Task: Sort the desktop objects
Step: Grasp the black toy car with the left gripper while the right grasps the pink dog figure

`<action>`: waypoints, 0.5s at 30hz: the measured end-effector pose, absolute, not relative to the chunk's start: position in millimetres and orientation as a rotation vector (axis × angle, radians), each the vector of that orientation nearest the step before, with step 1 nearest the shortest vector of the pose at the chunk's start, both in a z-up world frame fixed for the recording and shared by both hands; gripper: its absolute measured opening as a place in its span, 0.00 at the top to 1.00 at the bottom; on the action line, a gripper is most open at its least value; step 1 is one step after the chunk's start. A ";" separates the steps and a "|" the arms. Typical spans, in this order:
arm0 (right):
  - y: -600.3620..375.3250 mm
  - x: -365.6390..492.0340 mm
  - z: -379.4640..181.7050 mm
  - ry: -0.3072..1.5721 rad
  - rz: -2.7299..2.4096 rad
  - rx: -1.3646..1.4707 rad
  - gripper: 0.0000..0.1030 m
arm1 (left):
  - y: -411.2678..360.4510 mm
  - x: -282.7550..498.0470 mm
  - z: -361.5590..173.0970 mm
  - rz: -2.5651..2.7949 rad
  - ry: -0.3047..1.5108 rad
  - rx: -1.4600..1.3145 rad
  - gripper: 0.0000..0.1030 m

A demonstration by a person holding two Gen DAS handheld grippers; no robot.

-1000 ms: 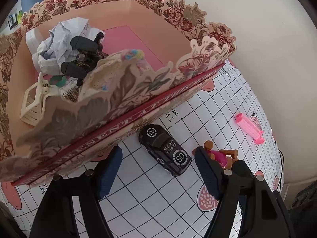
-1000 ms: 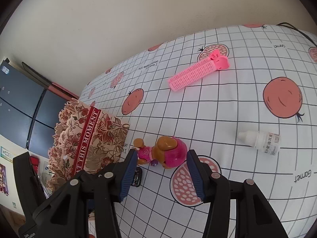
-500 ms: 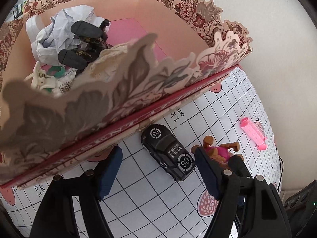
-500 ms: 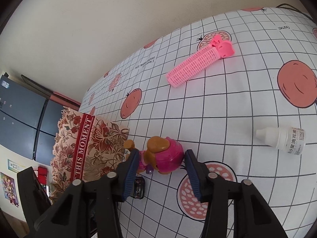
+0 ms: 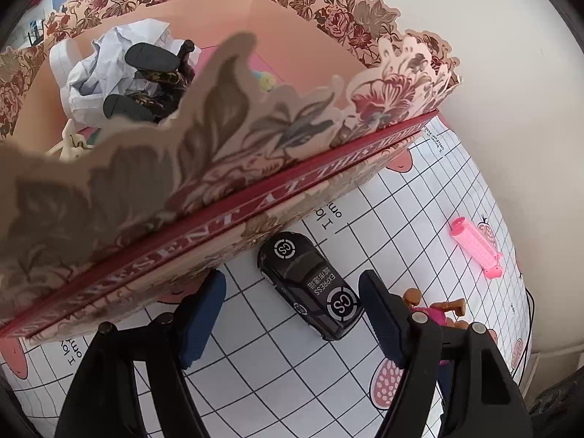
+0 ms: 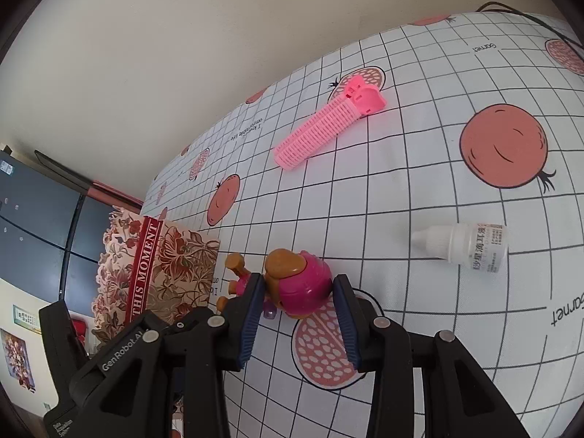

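Pink toy dog [image 6: 297, 284] sits low in the frame between the right gripper's [image 6: 297, 319] narrowed pads, contact unclear. Left gripper [image 5: 292, 314] gapes wide near the black car [image 5: 310, 284], beside the floral box [image 5: 219, 189].

The surface [image 6: 419, 168] wears a white cloth with a black grid and salmon-pink pomegranate prints, and the box [image 5: 255, 168] is beige with dark red and brown flowers, a red band in pale lettering and a peachy-pink inside. Black toy car [image 5: 310, 284] with white circle logos, hot-pink puppy figure [image 6: 299, 284] with tan-brown ears, bubblegum-pink hair roller [image 6: 328, 124], white dropper bottle [image 6: 463, 244] with black print. Both claws are black with navy-blue pads [image 5: 200, 317].
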State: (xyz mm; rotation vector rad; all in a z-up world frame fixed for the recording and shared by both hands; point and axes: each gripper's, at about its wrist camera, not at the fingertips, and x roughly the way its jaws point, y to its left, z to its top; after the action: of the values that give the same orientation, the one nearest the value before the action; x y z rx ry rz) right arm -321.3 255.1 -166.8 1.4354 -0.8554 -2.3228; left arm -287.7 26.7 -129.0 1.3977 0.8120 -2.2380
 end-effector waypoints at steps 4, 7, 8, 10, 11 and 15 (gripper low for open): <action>255.9 -318.0 -164.1 -0.820 -2.332 1.435 0.59 | 26.9 -289.0 -128.6 -2.242 0.810 1.399 0.27; 255.3 -317.0 -163.7 -0.812 -2.335 1.436 0.59 | 26.1 -289.6 -127.5 -2.254 0.820 1.392 0.36; 255.2 -316.6 -163.3 -0.809 -2.336 1.435 0.59 | 25.4 -290.0 -127.3 -2.256 0.821 1.392 0.38; 254.9 -315.7 -162.4 -0.802 -2.337 1.437 0.59 | 23.9 -291.0 -126.7 -2.257 0.826 1.393 0.48; 254.6 -315.6 -162.2 -0.800 -2.338 1.437 0.59 | 23.4 -291.5 -126.5 -2.260 0.832 1.394 0.49; 253.6 -315.8 -161.9 -0.798 -2.340 1.439 0.59 | 23.3 -292.3 -125.6 -2.264 0.845 1.404 0.55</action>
State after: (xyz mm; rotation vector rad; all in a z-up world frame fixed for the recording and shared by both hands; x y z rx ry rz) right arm -315.8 253.6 -161.9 1.4388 -0.7980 -2.3400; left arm -292.3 23.3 -125.6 1.4041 0.8450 -2.2637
